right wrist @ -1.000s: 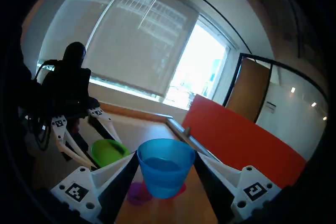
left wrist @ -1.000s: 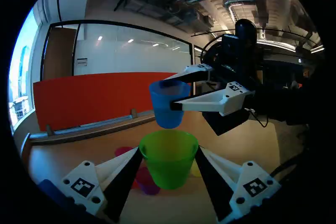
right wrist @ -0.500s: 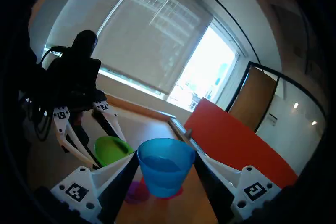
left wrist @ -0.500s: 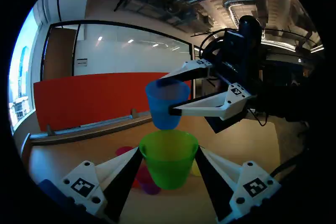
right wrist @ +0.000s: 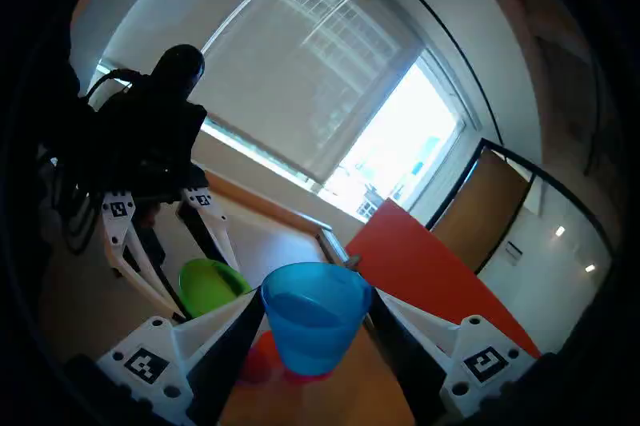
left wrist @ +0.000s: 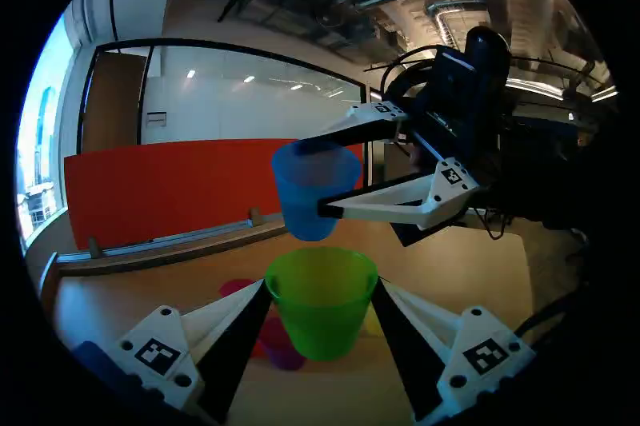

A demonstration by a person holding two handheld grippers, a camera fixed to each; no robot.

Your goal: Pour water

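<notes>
My left gripper point(left wrist: 320, 308) is shut on a green cup point(left wrist: 322, 300), held upright above the wooden table point(left wrist: 120, 306). Just above and behind the green cup hangs a blue cup point(left wrist: 312, 190), tilted a little to the left, with the right gripper point(left wrist: 324, 174) shut on it. In the right gripper view that gripper point(right wrist: 314, 318) holds the blue cup point(right wrist: 314, 316), and water shows inside it. The green cup point(right wrist: 210, 286) sits lower left there, between the fingers of the left gripper point(right wrist: 172, 262).
Small pink and purple cups point(left wrist: 276, 338) lie on the table under the green cup. A red partition point(left wrist: 176, 186) runs along the table's far edge. A bright window point(right wrist: 384, 154) with a blind lies beyond. Dark handles and cables hang behind each gripper.
The right gripper has risen and tipped the blue cup further toward the green cup, shifting it slightly left. The left gripper and green cup have stayed still.
</notes>
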